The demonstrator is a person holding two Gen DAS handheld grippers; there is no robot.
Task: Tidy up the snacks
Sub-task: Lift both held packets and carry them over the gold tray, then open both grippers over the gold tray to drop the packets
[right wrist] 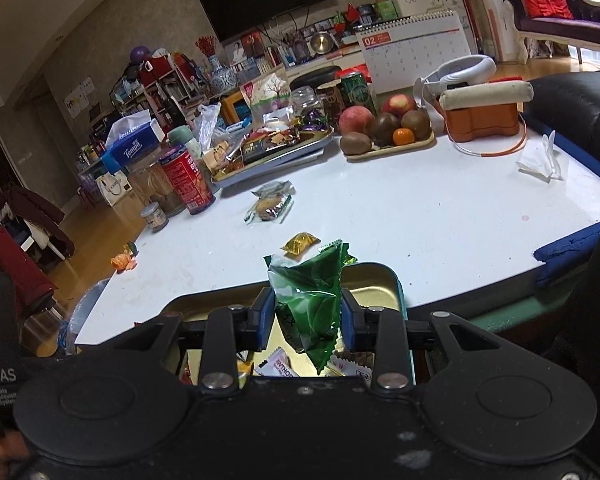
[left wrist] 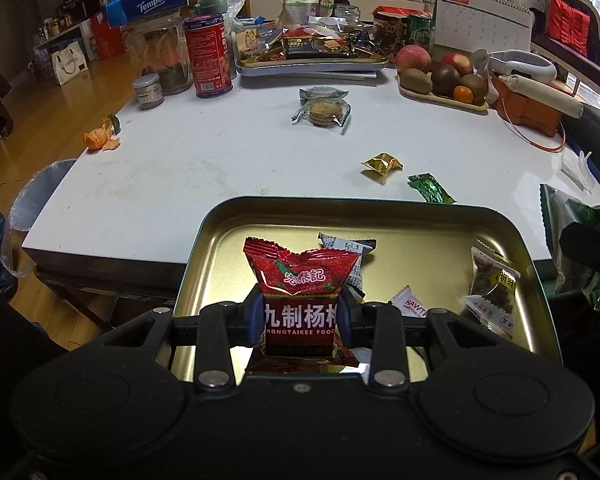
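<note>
Your left tool (left wrist: 300, 316) is gripping a red snack packet (left wrist: 302, 280) over the gold tin (left wrist: 220, 248) at lower centre; your right tool (right wrist: 304, 316) is clamping a green packet (right wrist: 308, 300). Beyond, the white surface (left wrist: 220, 152) is carrying cookies (left wrist: 324, 110) mid-frame and cluttered jars upper left.

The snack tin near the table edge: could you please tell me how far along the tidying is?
Done: several wrapped snacks already lie in the tin. In hand: the left tongs grip a red packet and the right tongs a green packet, both over the tin. Left: a biscuit pack, a gold candy and a green candy on the table.
</note>
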